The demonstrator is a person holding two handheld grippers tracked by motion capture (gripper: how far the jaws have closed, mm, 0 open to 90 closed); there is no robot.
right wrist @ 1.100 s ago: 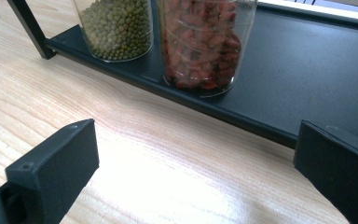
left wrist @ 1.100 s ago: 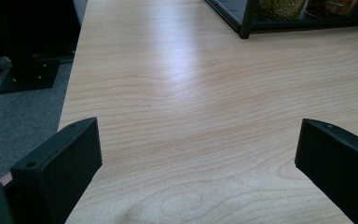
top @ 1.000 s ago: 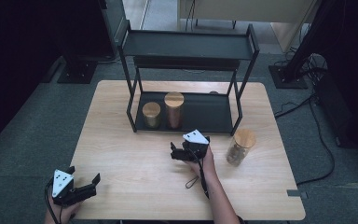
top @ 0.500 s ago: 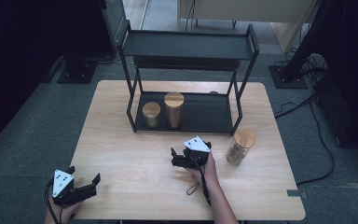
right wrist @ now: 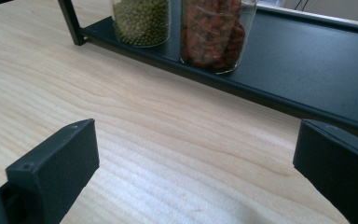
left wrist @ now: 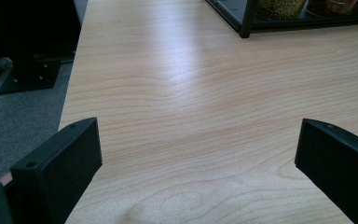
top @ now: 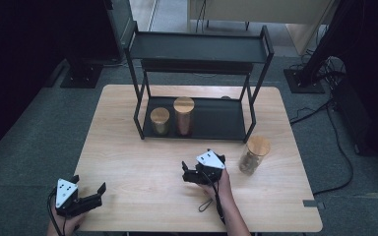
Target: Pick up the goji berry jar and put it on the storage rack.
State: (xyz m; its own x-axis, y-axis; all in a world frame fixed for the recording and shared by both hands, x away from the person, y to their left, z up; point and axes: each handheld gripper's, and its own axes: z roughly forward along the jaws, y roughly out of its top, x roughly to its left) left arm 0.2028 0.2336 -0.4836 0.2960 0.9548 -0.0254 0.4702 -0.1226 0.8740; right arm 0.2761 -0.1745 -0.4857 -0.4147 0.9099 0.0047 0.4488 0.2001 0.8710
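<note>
the table (top: pixel 128 162) carries a black rack (top: pixel 197 49) at its far edge, two jars on the rack's lower shelf. a third glass jar (top: pixel 252 156) stands near the table's right edge, beside the right gripper (top: pixel 193 175); both it and the left gripper (top: pixel 89 194), at the near left corner, gape empty. the jar looks rigid, slippery and breakable, best clamped around mid-body below its wooden lid (top: pixel 258 145).

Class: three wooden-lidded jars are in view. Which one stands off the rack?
The jar on the bare table, right of the right gripper; the other two stand on the rack's bottom shelf.

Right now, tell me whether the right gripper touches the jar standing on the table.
Apart. The high view shows bare tabletop between the right gripper and the jar.
</note>
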